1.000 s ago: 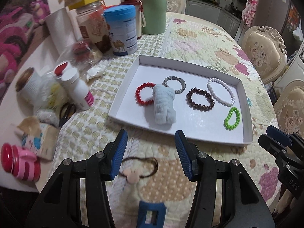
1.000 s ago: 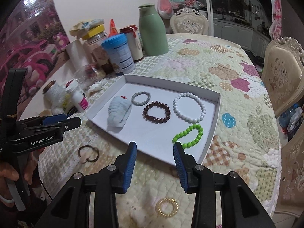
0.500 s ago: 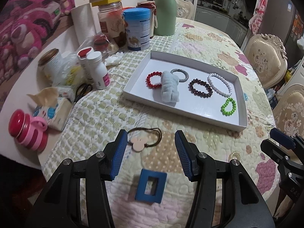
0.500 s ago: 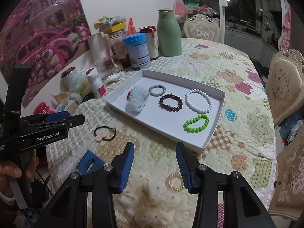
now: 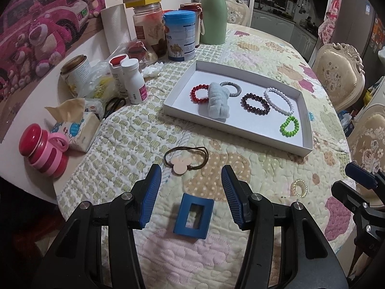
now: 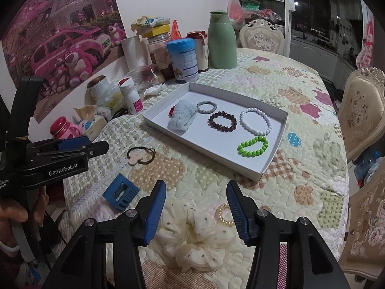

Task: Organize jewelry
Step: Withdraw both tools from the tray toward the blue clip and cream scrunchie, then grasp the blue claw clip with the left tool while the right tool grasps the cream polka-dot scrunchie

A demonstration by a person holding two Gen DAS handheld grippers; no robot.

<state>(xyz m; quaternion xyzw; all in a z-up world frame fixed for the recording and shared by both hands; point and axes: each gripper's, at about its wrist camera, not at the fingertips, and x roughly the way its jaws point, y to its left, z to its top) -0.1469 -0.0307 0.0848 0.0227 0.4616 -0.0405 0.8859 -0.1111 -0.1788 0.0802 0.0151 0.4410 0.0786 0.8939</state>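
Both tongs point(image 5: 191, 184) point(image 6: 196, 196) open, empty.

1. My white tray point(image 5: 245, 133) lies flat on the quilt, holding red point(image 5: 199, 93), grey point(image 5: 233, 89), dark maroon point(image 5: 255, 100), white point(image 5: 278, 100) and green bead bracelets point(image 5: 289, 126), plus a pale blue scrunchie point(image 5: 218, 101) overlapping the red one.
2. A brown hair tie with a pink mouse-head charm point(image 5: 185, 158) lies near the tray.
3. A blue rectangular hair claw point(image 5: 194, 215) lies below my open jaws.
4. A cream dotted scrunchie point(image 6: 197, 238) touches a gold pearl ring point(image 6: 223, 214).
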